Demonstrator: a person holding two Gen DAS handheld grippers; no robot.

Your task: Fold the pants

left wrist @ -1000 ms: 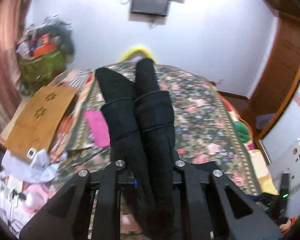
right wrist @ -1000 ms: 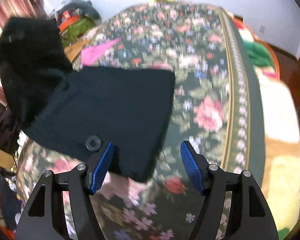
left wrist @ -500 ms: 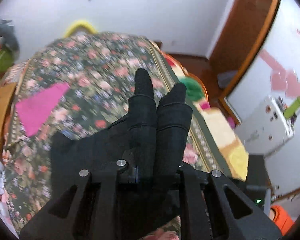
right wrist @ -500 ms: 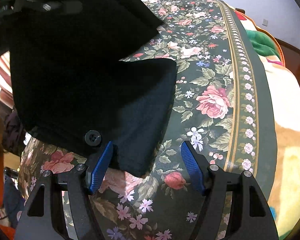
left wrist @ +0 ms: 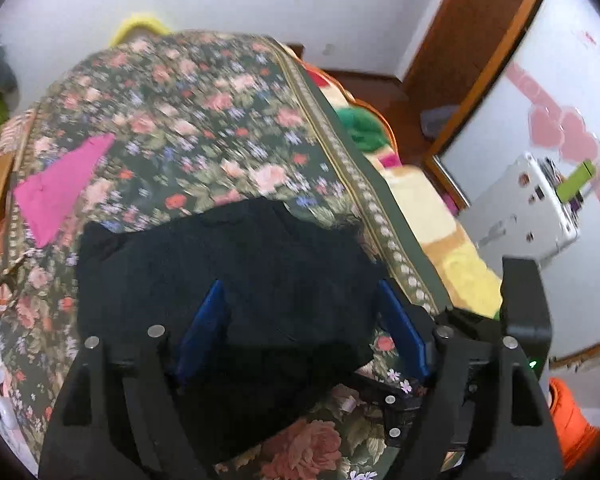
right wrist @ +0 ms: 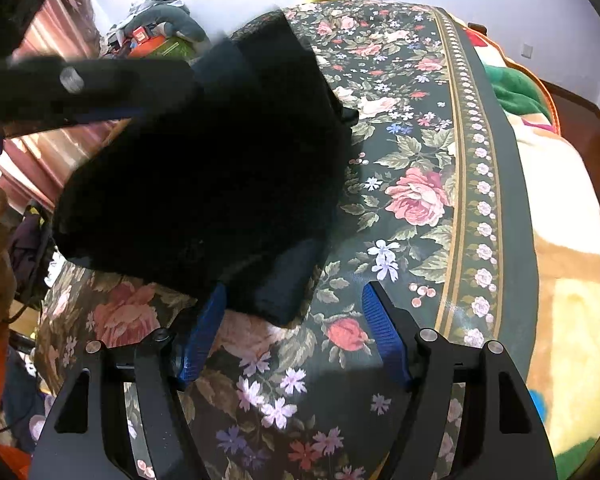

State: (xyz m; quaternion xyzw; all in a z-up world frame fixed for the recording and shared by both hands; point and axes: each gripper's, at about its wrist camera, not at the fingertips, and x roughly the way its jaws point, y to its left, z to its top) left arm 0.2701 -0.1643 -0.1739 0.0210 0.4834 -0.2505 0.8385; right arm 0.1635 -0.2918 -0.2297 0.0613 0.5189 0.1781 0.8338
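Left wrist view: left gripper (left wrist: pixel 300 328) spread above folded black fabric pants (left wrist: pixel 228 276); right gripper (right wrist: pixel 294 334) spread; bumping risks unfolding.

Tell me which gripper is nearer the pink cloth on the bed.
Left. The left gripper hangs open over the black pants, whose far left edge is beside the pink cloth. The right gripper view doesn't show it.
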